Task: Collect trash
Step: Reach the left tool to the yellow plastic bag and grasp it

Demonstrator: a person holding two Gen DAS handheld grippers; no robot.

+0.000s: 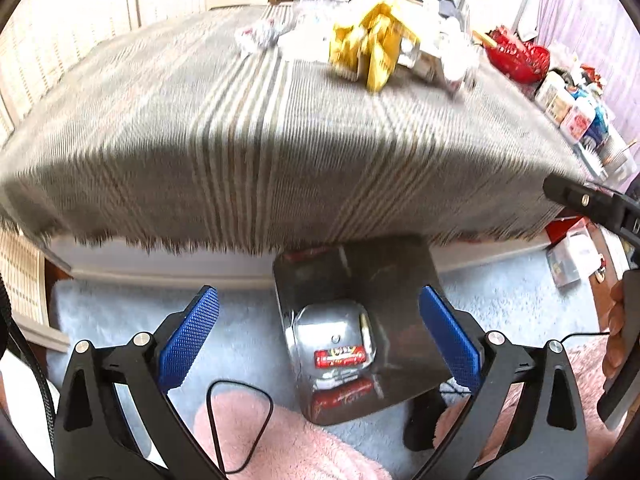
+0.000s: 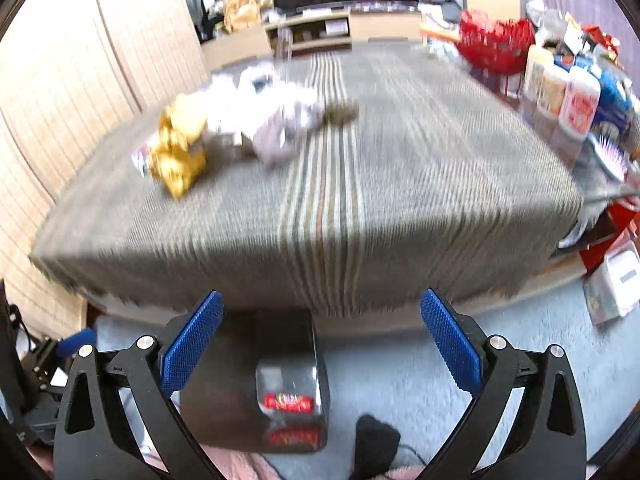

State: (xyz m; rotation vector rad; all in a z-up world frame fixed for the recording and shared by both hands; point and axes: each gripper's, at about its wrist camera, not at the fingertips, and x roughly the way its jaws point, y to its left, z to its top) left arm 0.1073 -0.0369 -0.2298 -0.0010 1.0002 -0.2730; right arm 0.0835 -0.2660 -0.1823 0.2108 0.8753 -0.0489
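Both views are motion-blurred. The left gripper [image 1: 318, 328] is held low in front of the worktop [image 1: 240, 128], its blue fingers [image 1: 188, 340] spread wide apart with nothing between them. The right gripper [image 2: 322, 334] is likewise held with fingers [image 2: 450, 344] apart and empty.

A shiny metal bin [image 1: 360, 328] stands on the pale blue carpet [image 1: 120, 320] just below the worktop's fringed near edge. One red wrapper [image 1: 340, 358] is seen lying on its floor, mirrored in the wall.

The remaining trash is on the striped cloth toward the far side: a crumpled yellow wrapper [image 1: 372, 48] with white crumpled paper [image 1: 258, 36] beside it. A red basket [image 1: 516, 54] and several jars [image 1: 572, 108] are ranged along the right edge.
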